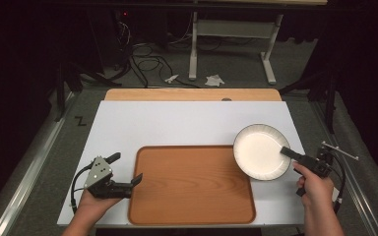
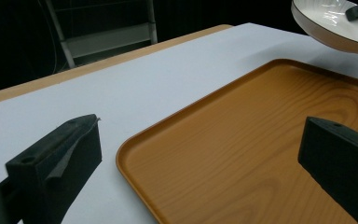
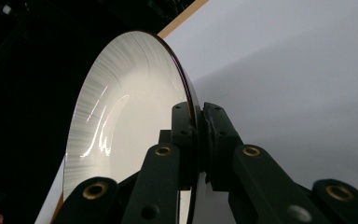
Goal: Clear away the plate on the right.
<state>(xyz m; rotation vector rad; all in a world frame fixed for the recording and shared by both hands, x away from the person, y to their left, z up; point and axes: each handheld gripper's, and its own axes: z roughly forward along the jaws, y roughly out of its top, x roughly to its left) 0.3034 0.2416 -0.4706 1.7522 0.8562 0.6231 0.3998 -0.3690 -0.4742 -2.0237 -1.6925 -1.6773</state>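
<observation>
The bench (image 1: 187,123) has a white top with a strip of light wood along its far edge, and it stands in a dark room with a grey carpet floor (image 1: 236,64). At the left side of the floor, a small black mark (image 1: 80,120) lies near the bench corner, and a metal rail (image 1: 29,162) runs along the bench. Behind the bench, black cables (image 1: 142,61) lie on the floor, then two white scraps of paper (image 1: 214,79), and the white legs of another table (image 1: 231,44) stand there. On the near left part of the bench, the left tongs (image 1: 125,169) are held low in the left hand (image 1: 91,206); the jaws stand wide apart and hold nothing, with one jaw over the white top and the other over the corner of the tray. The brown wooden tray (image 1: 192,187) lies flat in the middle of the near side. To the right of it, the white plate (image 1: 258,150) with a dark rim is lifted and tilted, partly over the right edge of the tray. The right tongs (image 1: 286,151) are closed tight on the near right rim of the plate, one jaw on each face.
</observation>
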